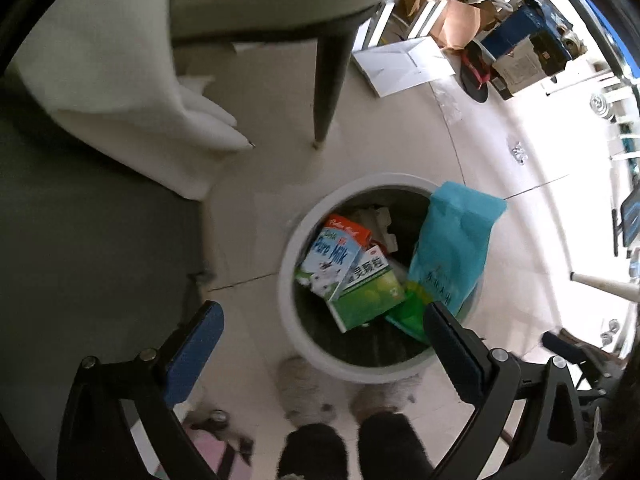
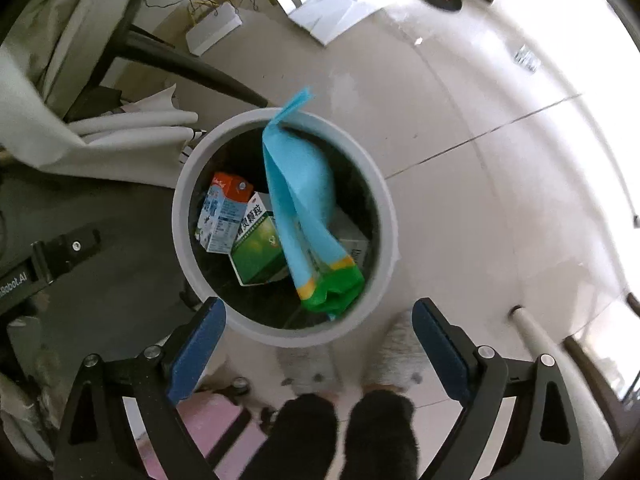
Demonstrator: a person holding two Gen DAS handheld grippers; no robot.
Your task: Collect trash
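Lying in the round white bin, milk box reading "Pure Milk", green box, blue bag, left gripper and right gripper both wide apart, holding nothing.

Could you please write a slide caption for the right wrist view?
Open right gripper above a round white bin holding a blue-and-green bag, milk carton and green box.

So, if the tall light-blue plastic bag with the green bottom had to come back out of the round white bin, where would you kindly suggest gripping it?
Probably the flat sealed top edge of the tall light-blue plastic bag, coming from straight above. That edge pokes up past the rim of the round white bin, thin enough for the jaws, while its green bottom is wedged down beside the cartons.
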